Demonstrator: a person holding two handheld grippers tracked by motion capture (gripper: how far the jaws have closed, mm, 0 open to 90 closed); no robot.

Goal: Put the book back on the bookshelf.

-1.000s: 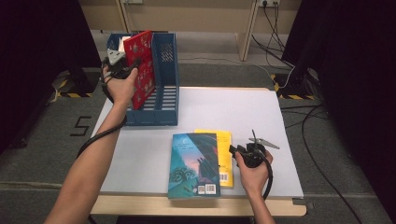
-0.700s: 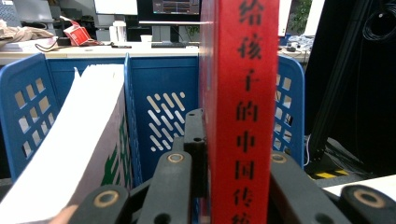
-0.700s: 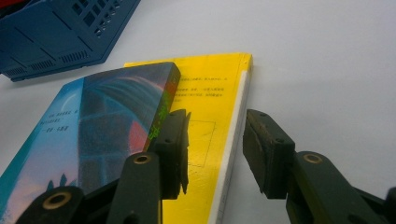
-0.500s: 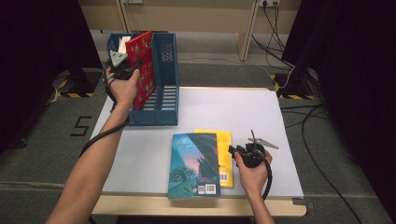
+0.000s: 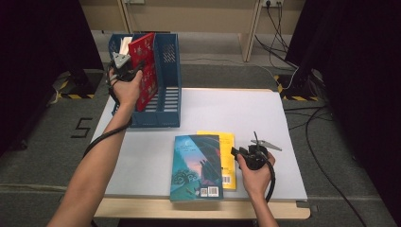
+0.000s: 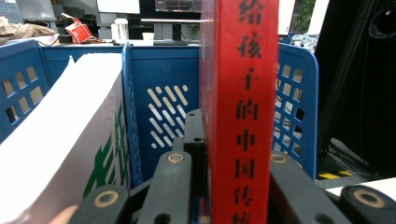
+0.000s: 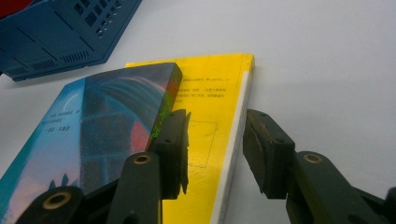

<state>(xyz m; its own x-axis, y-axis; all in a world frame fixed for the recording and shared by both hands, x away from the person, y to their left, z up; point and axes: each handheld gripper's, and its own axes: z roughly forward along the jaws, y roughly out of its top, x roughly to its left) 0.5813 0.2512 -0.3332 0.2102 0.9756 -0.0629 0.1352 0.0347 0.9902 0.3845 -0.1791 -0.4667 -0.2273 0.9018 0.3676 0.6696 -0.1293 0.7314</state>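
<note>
My left gripper is shut on a red book and holds it upright over the blue file rack at the table's far left. In the left gripper view the jaws clamp the red spine, with the rack's blue divider behind it. A teal book lies flat at the near middle, partly over a yellow book. My right gripper rests low at the yellow book's right edge. Its jaws stand apart, one above the yellow cover, one over the bare table, and press on nothing.
A white book stands in the rack's left compartment beside the red one. The white table has free surface to the right of the rack. Cables run over the floor on the right.
The left hand and the red book have shifted very slightly to the right over the rack. The right hand has kept still.
</note>
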